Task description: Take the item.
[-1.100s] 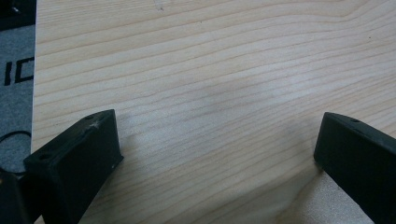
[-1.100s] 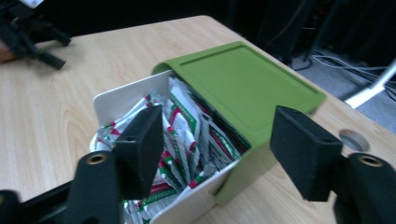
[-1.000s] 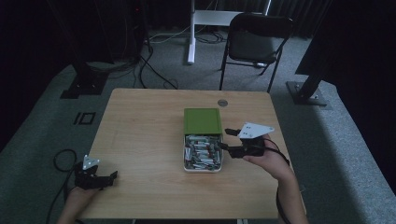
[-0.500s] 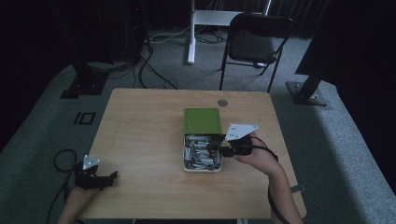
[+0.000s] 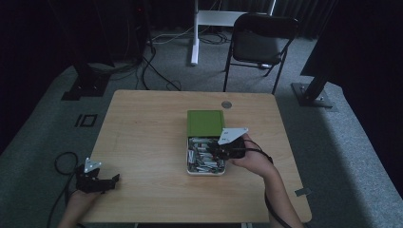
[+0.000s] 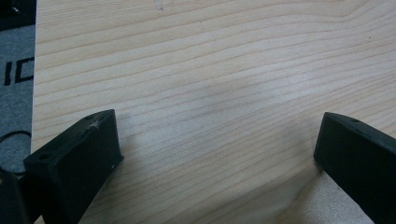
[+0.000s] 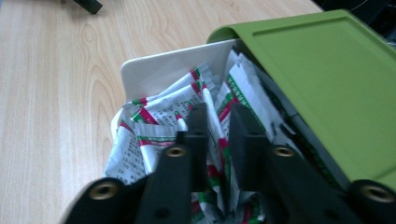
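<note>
Pinching 1 sachet (image 7: 215,122), right claw (image 7: 215,122) (jaws just closing) in 1 box (image 7: 154,70), left claw (image 6: 219,154) wide open, empty.

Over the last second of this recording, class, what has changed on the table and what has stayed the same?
The right tongs moved from the right side of the white box in over the packets and down among them. Their jaws have just been closing, and they are now shut on a packet. The left tongs stayed open at the table's near left corner. The box and its green lid kept their places.
</note>
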A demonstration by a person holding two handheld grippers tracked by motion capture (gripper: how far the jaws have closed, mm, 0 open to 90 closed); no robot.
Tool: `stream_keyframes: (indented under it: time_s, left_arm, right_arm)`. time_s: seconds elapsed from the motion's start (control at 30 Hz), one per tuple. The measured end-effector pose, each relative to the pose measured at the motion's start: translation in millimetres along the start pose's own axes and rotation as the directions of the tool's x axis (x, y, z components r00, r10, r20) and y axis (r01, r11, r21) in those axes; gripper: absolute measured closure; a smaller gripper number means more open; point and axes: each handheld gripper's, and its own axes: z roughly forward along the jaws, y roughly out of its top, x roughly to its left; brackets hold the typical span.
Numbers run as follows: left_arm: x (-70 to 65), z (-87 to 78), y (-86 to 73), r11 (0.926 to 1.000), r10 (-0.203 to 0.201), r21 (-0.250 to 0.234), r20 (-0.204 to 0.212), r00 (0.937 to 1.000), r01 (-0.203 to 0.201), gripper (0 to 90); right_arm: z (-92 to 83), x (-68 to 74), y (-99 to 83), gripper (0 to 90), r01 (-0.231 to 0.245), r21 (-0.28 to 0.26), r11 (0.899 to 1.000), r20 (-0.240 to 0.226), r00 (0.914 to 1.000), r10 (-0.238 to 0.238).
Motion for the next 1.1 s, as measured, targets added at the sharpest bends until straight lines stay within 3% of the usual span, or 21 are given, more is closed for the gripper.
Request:
stream_keyframes:
  time_s: [0.6, 0.9, 1.1]
  left_arm:
    - [0.0, -0.1, 0.0, 1.0000, 0.000, 0.001, 0.000, 1.0000, 0.000, 1.2]
    - [0.0, -0.1, 0.0, 1.0000, 0.000, 0.001, 0.000, 1.0000, 0.000, 1.2]
    - [-0.1, -0.1, 0.0, 1.0000, -0.001, 0.000, 0.000, 1.0000, 0.001, 1.2]
  right_arm:
    - [24.3, 0.5, 3.6, 78.7, -0.011, 0.091, 0.996, 0.028, 0.9996, 0.008]
    - [35.2, 6.0, 6.9, 75.2, 0.055, 0.197, 0.979, 0.050, 0.9966, -0.066]
    - [47.7, 7.6, 7.0, 76.8, 0.068, 0.235, 0.970, 0.047, 0.9956, -0.082]
